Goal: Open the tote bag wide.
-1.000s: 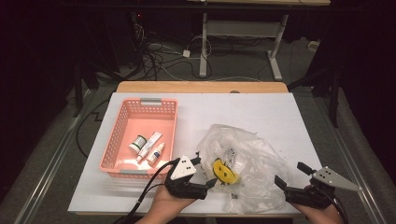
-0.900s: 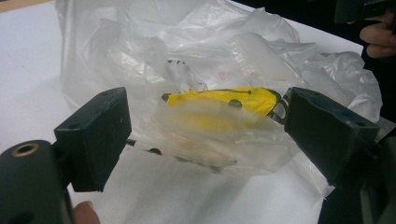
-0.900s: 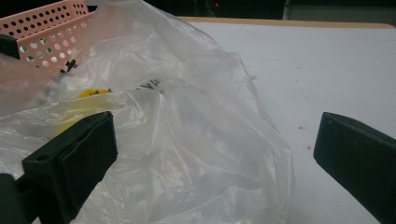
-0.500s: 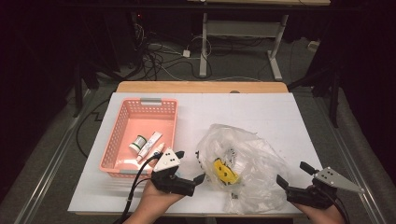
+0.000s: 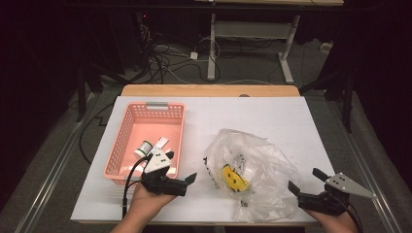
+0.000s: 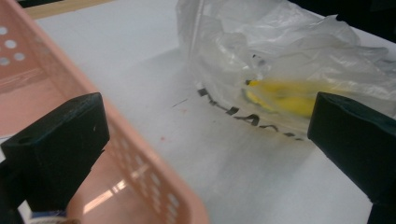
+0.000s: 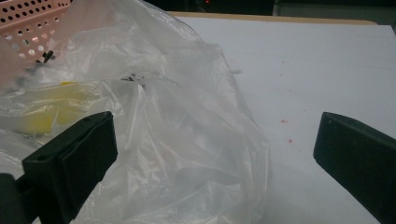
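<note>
A crumpled clear plastic bag (image 5: 252, 165) lies on the white table with a yellow thing (image 5: 233, 178) inside it. My left gripper (image 5: 182, 170) hovers at the near right corner of the pink basket (image 5: 121, 145). Its jaws have just been opening and now stand wide, holding nothing. In the left gripper view the basket's wall (image 6: 140, 154) runs under the left gripper (image 6: 210, 140), with the bag (image 6: 280, 56) ahead on the right. My right gripper (image 5: 305, 180) stands open at the bag's near right edge, its jaws apart beside the bag (image 7: 177, 121) and gripping nothing.
Inside the basket lie a small round roll (image 5: 142, 147) and a white tube (image 5: 162, 143). The white tabletop (image 5: 252, 116) is bare behind the bag. Beyond the table's wooden far edge are cables and desk legs on a dark floor.
My left gripper has moved left, away from the bag to the basket's near right corner, and its jaws have spread. The right gripper has stayed put.
</note>
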### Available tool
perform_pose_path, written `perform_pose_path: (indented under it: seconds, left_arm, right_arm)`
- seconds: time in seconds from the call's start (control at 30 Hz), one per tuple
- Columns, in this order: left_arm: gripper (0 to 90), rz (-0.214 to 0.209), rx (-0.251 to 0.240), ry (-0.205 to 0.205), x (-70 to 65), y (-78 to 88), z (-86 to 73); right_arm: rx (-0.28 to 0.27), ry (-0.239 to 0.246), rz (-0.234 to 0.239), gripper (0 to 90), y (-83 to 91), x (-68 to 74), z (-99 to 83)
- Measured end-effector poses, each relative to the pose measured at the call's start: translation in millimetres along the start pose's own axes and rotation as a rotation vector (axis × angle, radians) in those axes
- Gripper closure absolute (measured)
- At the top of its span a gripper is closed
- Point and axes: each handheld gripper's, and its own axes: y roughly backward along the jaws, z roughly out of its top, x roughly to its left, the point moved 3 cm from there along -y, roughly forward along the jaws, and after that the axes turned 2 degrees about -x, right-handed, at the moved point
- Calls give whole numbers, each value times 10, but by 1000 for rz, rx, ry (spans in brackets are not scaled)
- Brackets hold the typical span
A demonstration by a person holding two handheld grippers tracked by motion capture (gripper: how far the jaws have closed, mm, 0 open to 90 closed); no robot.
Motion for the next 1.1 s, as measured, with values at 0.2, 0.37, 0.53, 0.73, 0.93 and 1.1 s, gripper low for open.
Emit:
perform_pose_path:
  seconds: [0.2, 0.37, 0.53, 0.73, 0.93, 1.1]
  left_arm:
    - [0, 44, 4, 5, 165, 160, -81]
    - [0, 72, -7, 28, 286, 269, -132]
    - [0, 104, -20, 46, 395, 376, -153]
    - [0, 137, -36, 69, 537, 508, -189]
    - [0, 178, -38, 103, 687, 614, -254]
    - [0, 195, -30, 123, 778, 651, -289]
  right_arm:
    - [1, 2, -4, 10, -13, -6, -6]
    - [4, -1, -3, 13, -27, -9, -17]
    - [4, 1, -5, 15, -27, -11, -25]
    - [6, 1, -6, 15, -22, -12, -35]
    - [3, 1, -7, 15, -20, -17, -33]
    - [2, 6, -5, 16, -23, -14, -32]
